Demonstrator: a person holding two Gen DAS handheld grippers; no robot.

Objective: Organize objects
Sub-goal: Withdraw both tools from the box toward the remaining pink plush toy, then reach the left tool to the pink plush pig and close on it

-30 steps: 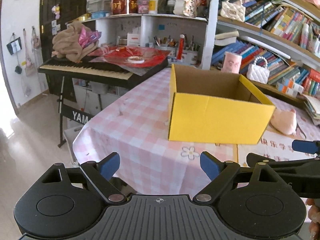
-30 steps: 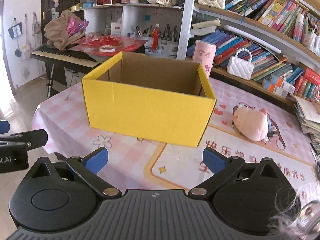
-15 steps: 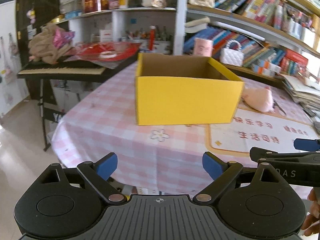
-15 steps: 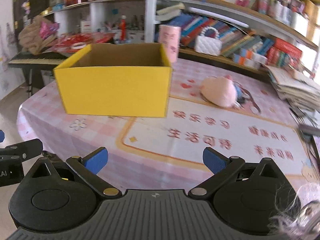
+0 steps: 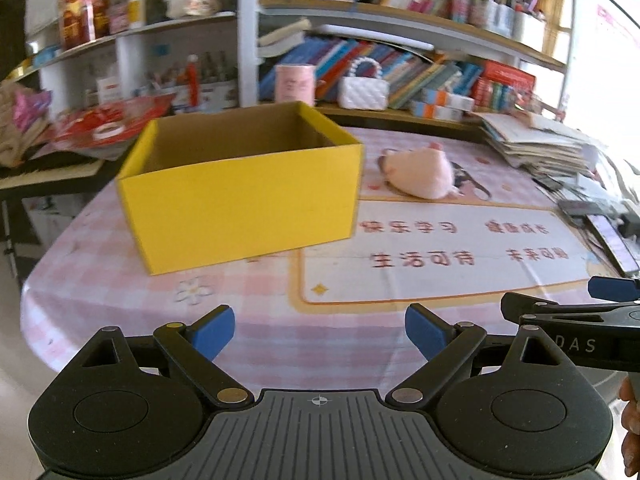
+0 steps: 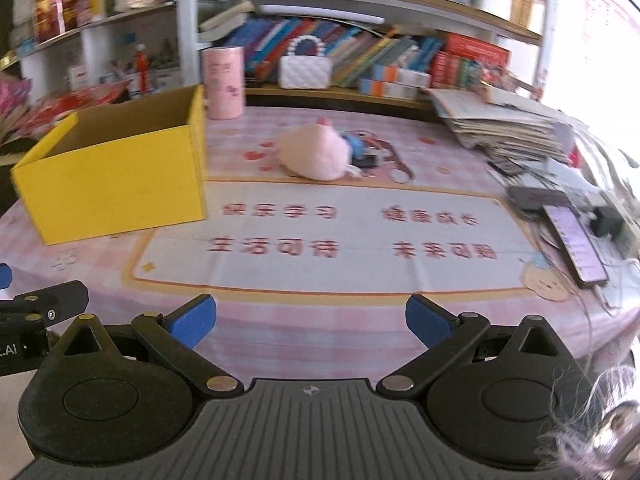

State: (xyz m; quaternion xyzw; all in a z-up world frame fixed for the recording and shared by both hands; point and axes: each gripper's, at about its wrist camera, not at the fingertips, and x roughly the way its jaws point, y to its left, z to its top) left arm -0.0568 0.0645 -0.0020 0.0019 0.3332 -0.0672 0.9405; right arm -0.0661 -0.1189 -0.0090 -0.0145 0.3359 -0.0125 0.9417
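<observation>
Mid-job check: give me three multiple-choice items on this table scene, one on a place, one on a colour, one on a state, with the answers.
1. Where does the pink plush toy lie?
A. inside the box
B. on the tablecloth beside the box
C. on the bookshelf

2. What colour is the open cardboard box outside?
A. yellow
B. blue
C. white

3. How does the right gripper stand?
A. shut on the toy
B. shut, empty
C. jaws apart, empty

Answers:
1 B, the toy rests on the pink checked tablecloth, to the right of the box and apart from it.
2 A, its outer walls are yellow and its inside is brown.
3 C, the blue pads stand wide with only the cloth beyond them.
</observation>
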